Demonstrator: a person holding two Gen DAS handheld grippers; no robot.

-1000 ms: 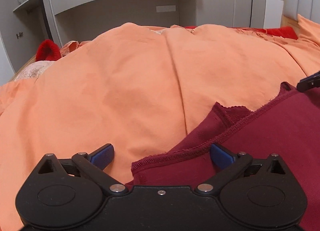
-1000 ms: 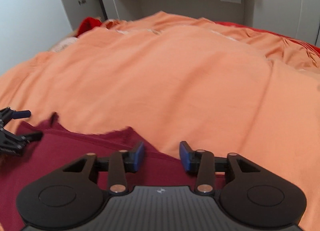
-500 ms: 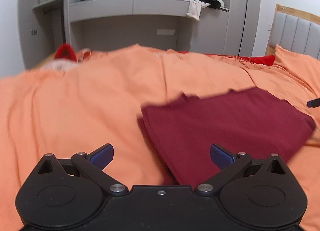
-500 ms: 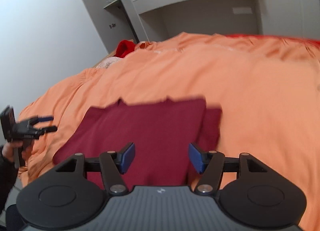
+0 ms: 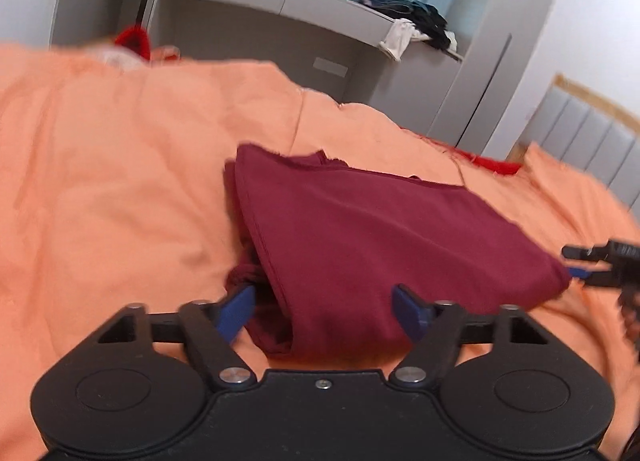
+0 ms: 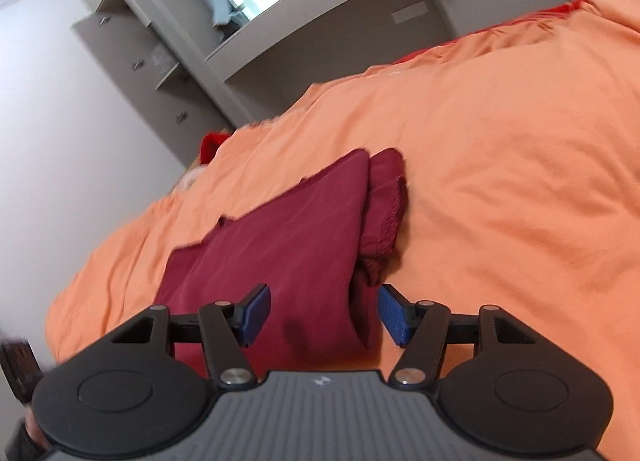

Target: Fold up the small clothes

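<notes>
I'm holding the L gripper (image 5: 323,311) low over the bed, jaws closing w/ the near corner of the folded maroon garment (image 5: 360,237) between them, pads not pressing it. R gripper (image 6: 324,315) is sitting spread, garment's other near corner in the gap, nothing pinched. Garment is lying folded on the orange duvet (image 5: 120,189). Further back, a red item (image 5: 134,39) is showing at the bed's far edge; beyond it, a grey shelf unit (image 5: 320,17) w/ clothes piled on top.
</notes>
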